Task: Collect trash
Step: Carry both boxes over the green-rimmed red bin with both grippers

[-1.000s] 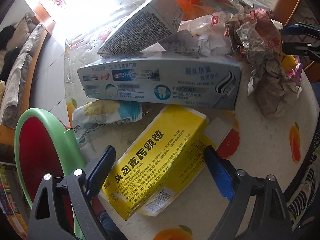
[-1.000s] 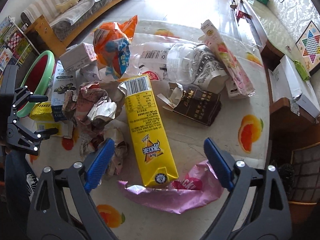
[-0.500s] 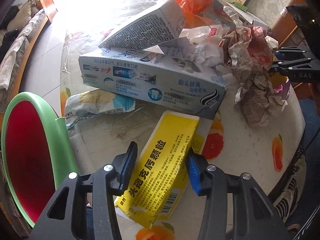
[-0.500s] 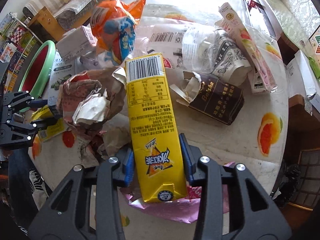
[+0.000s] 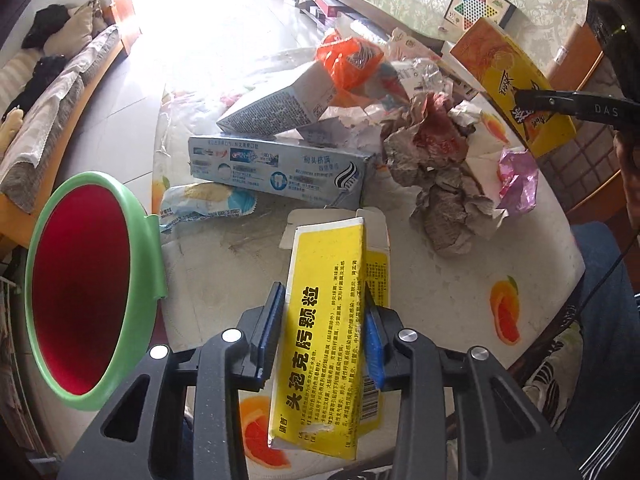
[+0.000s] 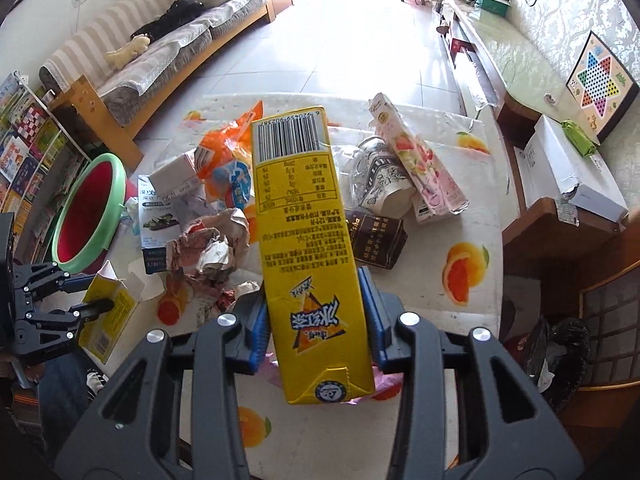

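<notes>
Handling: both cartons look light, thin-walled and easy to crush; hold across the flat faces near the lower end.
Left tongs (image 5: 324,332): jaws have just been closing, now pinching the medicine box (image 5: 324,328), clear of the desk (image 5: 440,280).
Right tongs (image 6: 316,320): pinching the tea carton (image 6: 308,248) near its base, above the litter.
Bin (image 5: 84,292): green rim, red inside, at the desk's left edge, mouth open and unobstructed.
Remaining litter: toothpaste box (image 5: 276,170), crumpled paper (image 5: 436,168), orange bag (image 5: 348,60), pink wrapper (image 5: 518,178).
Obstruction: judged risk is the tea carton crossing over the left tongs on its way to the bin.
</notes>
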A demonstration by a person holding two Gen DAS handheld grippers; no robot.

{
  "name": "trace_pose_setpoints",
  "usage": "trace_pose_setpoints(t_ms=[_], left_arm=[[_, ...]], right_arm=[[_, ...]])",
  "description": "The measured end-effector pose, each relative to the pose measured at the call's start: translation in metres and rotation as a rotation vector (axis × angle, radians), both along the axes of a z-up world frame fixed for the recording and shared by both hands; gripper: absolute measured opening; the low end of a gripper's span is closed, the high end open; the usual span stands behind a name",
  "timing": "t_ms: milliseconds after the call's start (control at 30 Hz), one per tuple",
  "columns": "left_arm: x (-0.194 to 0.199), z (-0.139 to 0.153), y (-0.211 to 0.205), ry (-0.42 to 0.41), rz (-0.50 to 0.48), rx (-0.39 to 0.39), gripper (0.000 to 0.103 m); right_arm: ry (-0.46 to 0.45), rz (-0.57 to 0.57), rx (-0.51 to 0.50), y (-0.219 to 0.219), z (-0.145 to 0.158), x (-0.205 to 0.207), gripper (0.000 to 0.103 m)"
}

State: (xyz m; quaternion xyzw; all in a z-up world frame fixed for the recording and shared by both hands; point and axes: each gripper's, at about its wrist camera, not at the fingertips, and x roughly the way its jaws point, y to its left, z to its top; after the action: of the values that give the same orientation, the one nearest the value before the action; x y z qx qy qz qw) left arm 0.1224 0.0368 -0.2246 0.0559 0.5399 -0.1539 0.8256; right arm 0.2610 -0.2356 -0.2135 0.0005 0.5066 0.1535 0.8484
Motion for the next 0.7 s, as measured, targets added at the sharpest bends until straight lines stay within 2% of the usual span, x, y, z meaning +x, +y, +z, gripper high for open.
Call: trace_pose_setpoints(t_ms=[100,133,333,400,600,700], left_arm=[[-0.01,0.018,0.005,-0.036,0.036,-0.029,0.033],[0.0,0.016,0.004,-0.05,0.045,-0.03,0.033],[-0.005,0.044,0.022,-0.148,0.111,-0.058,0.033],[0.01,0.047,0.034,-0.193,0.148,-0.067,0.033],[0.018,0.07,0.061,-0.271,0.264,-0.108,0.033],[0.018,0.083,0.077,-0.306,0.303,-0.083,0.033]], right_arm=[[-0.038,-0.01,0.008,-0.001,0.015,-0.013,0.038],[-0.044,-0.013,0.013,-0.001,0.019,-0.016,0.038],[-0.08,-0.033,0.066,0.002,0.037,-0.037,0.038],[-0.096,-0.022,0.081,0.009,0.045,-0.044,0.038],[-0.151,0.01,0.1,0.039,0.073,-0.053,0.038],[-0.173,0.016,0.112,0.051,0.084,-0.051,0.038]])
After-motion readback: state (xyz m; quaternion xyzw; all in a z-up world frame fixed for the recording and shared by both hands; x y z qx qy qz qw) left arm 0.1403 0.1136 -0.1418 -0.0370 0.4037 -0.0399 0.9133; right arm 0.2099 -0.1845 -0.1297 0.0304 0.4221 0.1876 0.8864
